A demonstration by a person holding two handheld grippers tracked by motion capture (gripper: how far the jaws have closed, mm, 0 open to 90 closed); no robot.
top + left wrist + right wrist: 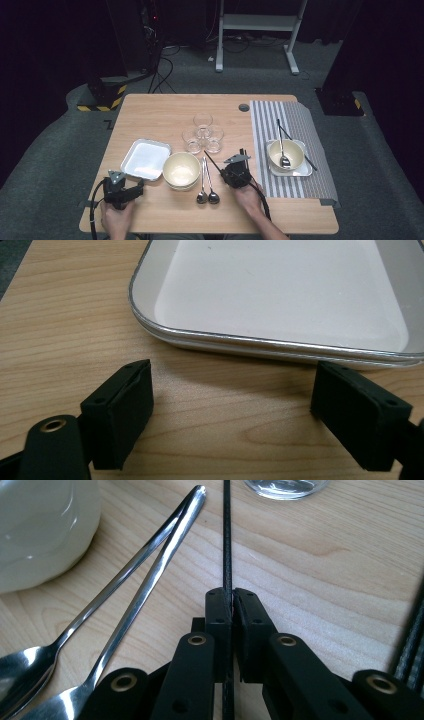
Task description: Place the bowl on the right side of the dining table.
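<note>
Pale wood-grain tabletop (165, 115), dark room behind.
My right tongs (230, 600) pinch a thin black chopstick (227, 535); my left tongs (232, 412) gape before a glossy rounded-square tray (280, 300).

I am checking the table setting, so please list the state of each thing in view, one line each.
Right tool: shut on thin black chopstick.
Left tool: open, nothing between the jaws.
White rectangular metal tray: empty.
Cream round bowl: empty, upright.
Three clear glass cups: upright, grouped.
Two steel spoons: lying side by side on the wooden table.
Cream bowl on the striped mat: holds a spoon.
</note>
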